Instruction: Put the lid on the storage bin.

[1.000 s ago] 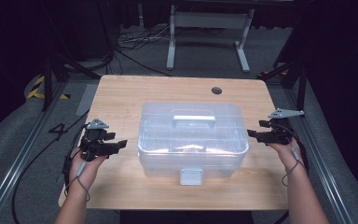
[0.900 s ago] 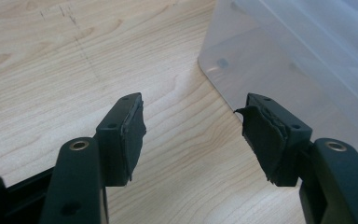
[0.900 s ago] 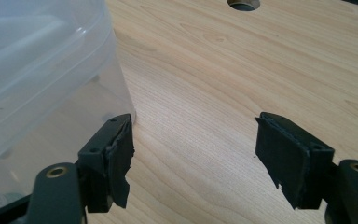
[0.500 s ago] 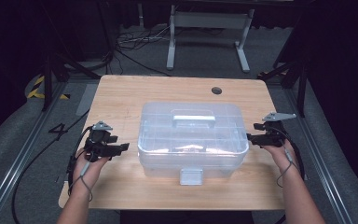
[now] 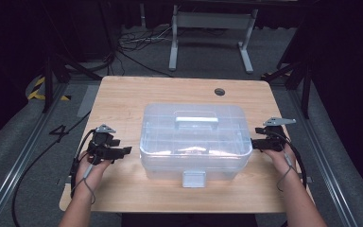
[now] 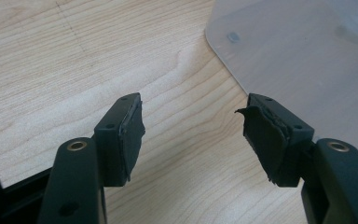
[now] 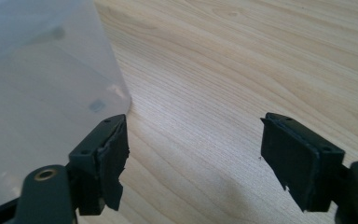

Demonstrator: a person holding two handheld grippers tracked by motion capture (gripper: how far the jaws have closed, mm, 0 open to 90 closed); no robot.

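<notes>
Lab, metal rails (image 5: 21, 156), floor cables (image 5: 137, 40)

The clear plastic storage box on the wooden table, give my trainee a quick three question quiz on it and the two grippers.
1. True or false: the clear plastic storage box has its lid on.
2. How do the jaws of the left gripper and the right gripper stand? A both open, B both shut, C one open and one shut.
3. Fill in: the small round hole in the light wooden table lies toward its far ____ corner in the high view.

Key: 1 true. 2 A. 3 right.
</notes>
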